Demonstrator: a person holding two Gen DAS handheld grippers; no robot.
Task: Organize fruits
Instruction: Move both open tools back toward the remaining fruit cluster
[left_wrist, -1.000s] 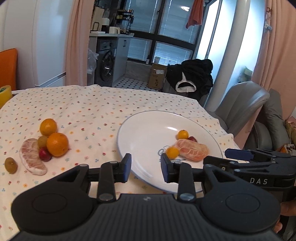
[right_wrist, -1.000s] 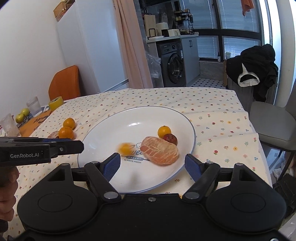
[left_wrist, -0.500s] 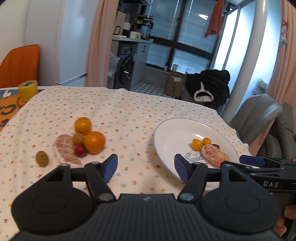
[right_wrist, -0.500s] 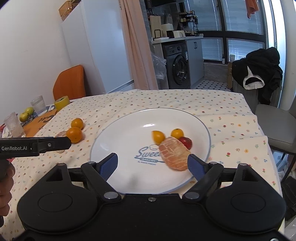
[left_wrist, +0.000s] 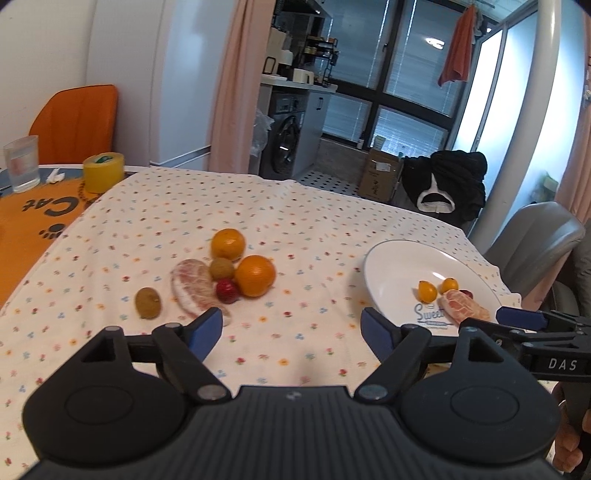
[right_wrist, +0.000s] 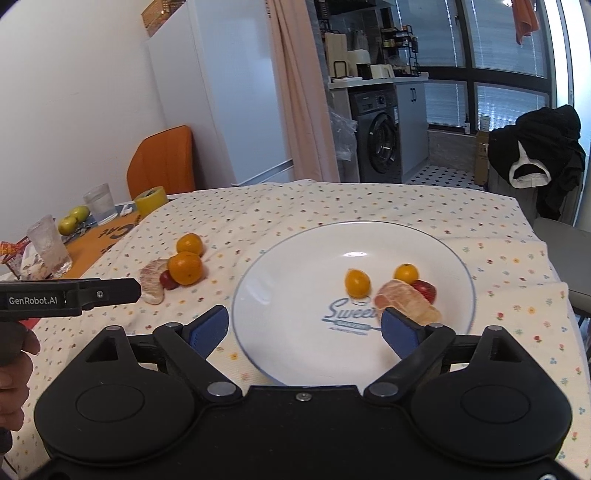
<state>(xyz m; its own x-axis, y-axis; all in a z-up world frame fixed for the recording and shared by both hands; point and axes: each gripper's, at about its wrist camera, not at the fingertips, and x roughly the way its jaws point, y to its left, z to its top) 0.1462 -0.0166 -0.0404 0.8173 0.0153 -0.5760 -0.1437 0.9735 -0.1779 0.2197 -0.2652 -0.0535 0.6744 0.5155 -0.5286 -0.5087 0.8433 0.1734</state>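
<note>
Bare tablecloth (left_wrist: 314, 258) lies open between fruit cluster (left_wrist: 229, 277) and plate (left_wrist: 384, 266)

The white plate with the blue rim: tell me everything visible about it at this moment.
The round white plate with a thin blue rim looks like glazed ceramic, glossy, with blue "Sweet" lettering printed in its centre. It lies flat on the flower-print tablecloth, toward the table's right side. It holds four fruits, clustered right of centre: two small orange citrus fruits, a peeled pink citrus piece and a small red fruit touching it. The open right gripper hovers over its near edge.
</note>
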